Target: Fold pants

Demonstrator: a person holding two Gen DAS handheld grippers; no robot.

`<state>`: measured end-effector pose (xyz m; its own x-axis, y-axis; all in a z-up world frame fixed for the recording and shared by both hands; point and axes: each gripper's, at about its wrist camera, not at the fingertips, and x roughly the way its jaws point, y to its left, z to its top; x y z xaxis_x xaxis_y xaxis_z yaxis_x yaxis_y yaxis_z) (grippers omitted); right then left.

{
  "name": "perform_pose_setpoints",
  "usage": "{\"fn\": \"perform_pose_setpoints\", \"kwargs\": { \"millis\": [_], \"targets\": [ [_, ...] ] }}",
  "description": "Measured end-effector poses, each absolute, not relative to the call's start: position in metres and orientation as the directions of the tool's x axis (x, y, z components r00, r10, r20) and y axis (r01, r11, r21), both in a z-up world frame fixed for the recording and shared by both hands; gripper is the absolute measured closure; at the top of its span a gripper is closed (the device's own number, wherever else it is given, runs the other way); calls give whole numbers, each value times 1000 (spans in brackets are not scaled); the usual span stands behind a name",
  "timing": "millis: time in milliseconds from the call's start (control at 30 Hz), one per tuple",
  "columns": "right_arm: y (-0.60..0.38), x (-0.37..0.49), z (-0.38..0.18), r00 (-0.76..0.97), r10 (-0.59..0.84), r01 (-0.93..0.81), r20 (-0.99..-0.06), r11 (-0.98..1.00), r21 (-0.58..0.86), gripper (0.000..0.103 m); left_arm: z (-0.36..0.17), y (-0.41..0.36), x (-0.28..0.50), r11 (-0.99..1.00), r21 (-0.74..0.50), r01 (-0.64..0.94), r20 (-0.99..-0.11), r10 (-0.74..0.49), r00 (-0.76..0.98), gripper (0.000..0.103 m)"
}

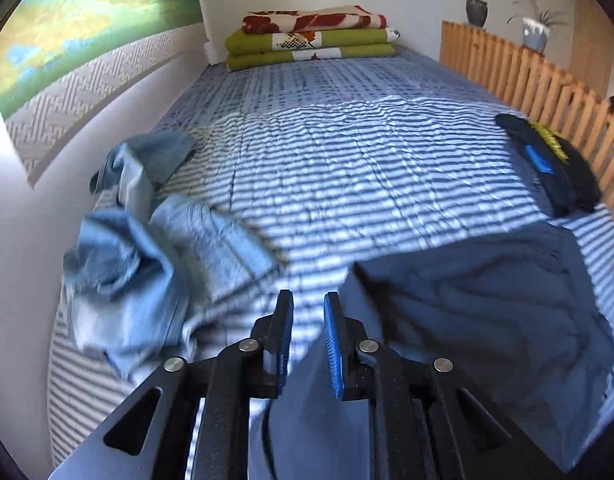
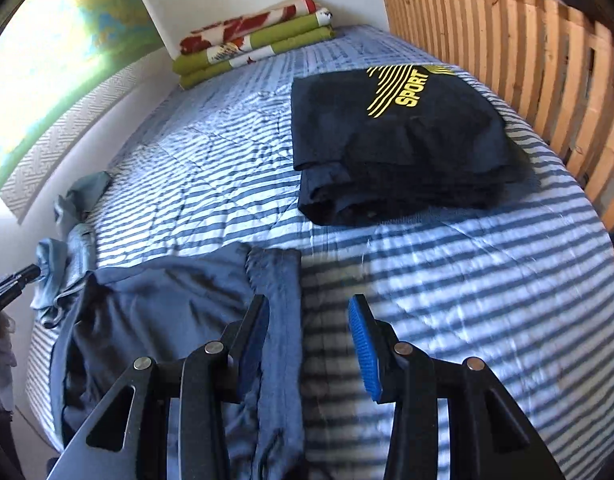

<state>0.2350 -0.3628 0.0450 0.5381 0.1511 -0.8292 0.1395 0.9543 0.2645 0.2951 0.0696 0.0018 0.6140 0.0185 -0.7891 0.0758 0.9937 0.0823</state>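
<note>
On the striped bed (image 2: pixel 447 280), the dark blue pants (image 2: pixel 167 304) lie spread near the front edge, toward 7 o'clock in the right wrist view and 4 o'clock in the left wrist view (image 1: pixel 487 300). The right gripper (image 2: pixel 309 340) hovers over the pants' right edge with its fingers (image 2: pixel 365 352) wide apart and holding nothing; 1 finger sits above the cloth, the other above bare bedding. The left gripper (image 1: pixel 309 332) has its fingers (image 1: pixel 333 344) parted by a narrow gap, also empty, over the pants' left edge. At 9 o'clock in the left view lies a crumpled pile of light blue jeans (image 1: pixel 147 264) (blurred). A folded black garment (image 2: pixel 403 144) printed "SPORT" rests at 1 o'clock in the right view, beside the wooden slats (image 2: pixel 527 60). Folded blankets (image 1: pixel 311 36) are stacked at 12 o'clock.
</note>
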Motion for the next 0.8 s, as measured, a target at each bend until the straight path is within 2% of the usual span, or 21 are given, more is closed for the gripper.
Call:
{"fn": "perform_pose_setpoints", "kwargs": {
  "millis": [67,133,267,333,367,433,533,633,700,800],
  "targets": [
    [-362,204,56,569,146,125,-810,957,261,65,1,85,253,995,67,69,-795,11,606,80],
    [-360,174,61,581,127,122,-804,963,241,65,-7,97,213,998,32,61,-811,-10,584,65],
    [-354,128,49,516,135,147,-846,959,243,65,-36,105,135,997,-44,63,-847,-71,526,49],
    [-352,109,39,480,139,160,-866,957,243,65,-51,100,105,995,-65,71,-857,-92,506,34],
    [-349,103,34,465,138,161,-874,958,236,65,-61,97,94,995,-75,73,-866,-101,490,32],
    [-345,92,21,434,137,176,-890,956,233,65,-84,87,79,994,-80,73,-889,-104,447,30],
    [-338,92,5,399,207,196,-893,932,304,63,-107,79,68,994,-86,64,-904,-105,415,30],
    [-325,104,-6,382,200,187,-902,939,288,50,-120,73,70,998,-50,46,-907,-65,415,26],
    [-319,114,-13,362,198,201,-911,938,283,50,-130,74,79,999,-43,18,-913,-46,405,24],
    [-311,126,-24,335,223,221,-915,926,307,49,-139,80,94,995,-93,-20,-918,-78,389,24]
  ]
}}
